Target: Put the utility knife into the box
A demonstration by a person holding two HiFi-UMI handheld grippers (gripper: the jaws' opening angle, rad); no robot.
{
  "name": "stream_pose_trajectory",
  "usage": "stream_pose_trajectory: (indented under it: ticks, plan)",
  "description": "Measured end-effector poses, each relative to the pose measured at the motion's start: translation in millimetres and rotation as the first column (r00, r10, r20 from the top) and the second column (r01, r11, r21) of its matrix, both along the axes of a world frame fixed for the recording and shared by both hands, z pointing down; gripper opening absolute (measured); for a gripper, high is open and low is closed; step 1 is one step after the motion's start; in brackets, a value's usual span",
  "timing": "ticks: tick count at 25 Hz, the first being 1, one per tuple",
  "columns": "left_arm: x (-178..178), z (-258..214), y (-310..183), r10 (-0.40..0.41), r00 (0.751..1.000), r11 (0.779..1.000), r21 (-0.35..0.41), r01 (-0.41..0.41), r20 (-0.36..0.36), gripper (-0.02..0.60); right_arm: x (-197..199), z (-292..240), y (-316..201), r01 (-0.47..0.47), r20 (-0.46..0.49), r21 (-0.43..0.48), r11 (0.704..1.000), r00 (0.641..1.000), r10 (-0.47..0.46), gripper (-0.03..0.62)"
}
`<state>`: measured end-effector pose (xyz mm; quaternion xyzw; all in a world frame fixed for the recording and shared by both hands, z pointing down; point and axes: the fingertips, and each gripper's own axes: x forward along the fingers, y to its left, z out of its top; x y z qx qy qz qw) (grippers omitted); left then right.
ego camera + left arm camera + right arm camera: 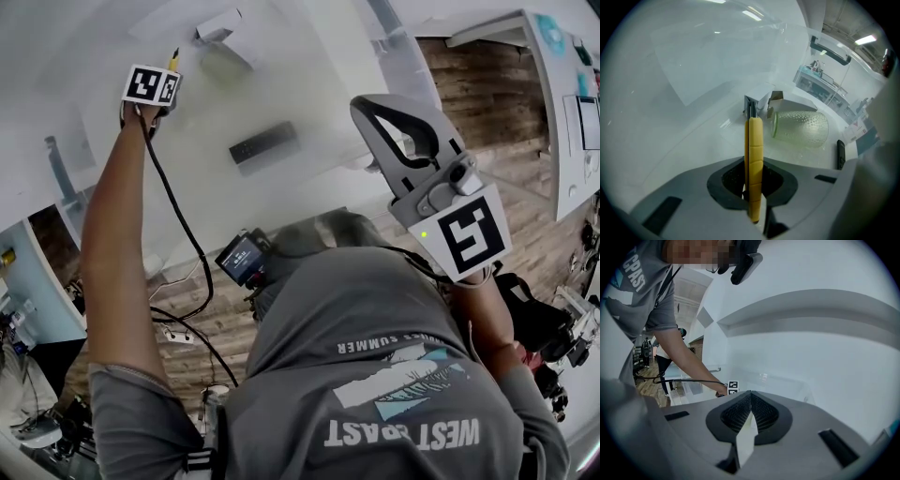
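A yellow utility knife (755,140) stands upright between the jaws of my left gripper (753,174), which is shut on its handle. The knife's dark metal tip points toward a small white box (774,100) with open flaps, a short way ahead on the white table. In the head view the left gripper's marker cube (152,86) is far out over the table, with the knife's yellow end (173,60) showing beyond it and the box (219,26) further back. My right gripper (748,394) is shut on nothing and held up high, away from the table.
A clear dimpled glass jar (801,128) lies on its side right of the box. A black remote-like bar (264,143) lies on the white table (309,84). A black cable (178,225) trails from the left gripper. Wooden floor (497,112) shows at the right.
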<state>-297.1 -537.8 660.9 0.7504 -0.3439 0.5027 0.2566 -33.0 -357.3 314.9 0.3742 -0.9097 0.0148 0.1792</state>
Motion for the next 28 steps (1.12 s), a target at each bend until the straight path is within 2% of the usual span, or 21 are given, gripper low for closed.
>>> stream_pose_trajectory:
  ticks: [8,13,24,28]
  plan:
    - [-11,7,5,0.008,0.999,1.000,-0.012,-0.007,0.051,0.037,1,-1,3,0.000,-0.004,0.003,1.000,1.000,0.000,0.011]
    - [-13,16,13,0.060,0.993,0.997,-0.054,-0.055,0.098,0.037,1,0,4,0.000,-0.005,0.003,1.000,1.000,0.000,0.011]
    - [-11,13,26,0.104,0.989,0.991,-0.097,-0.094,0.102,0.037,5,-3,8,0.007,0.004,0.014,1.000,1.000,-0.007,0.011]
    - [-7,10,33,0.130,0.987,0.987,-0.112,-0.119,0.097,0.058,7,-4,11,0.014,0.009,0.016,1.000,1.000,-0.014,0.011]
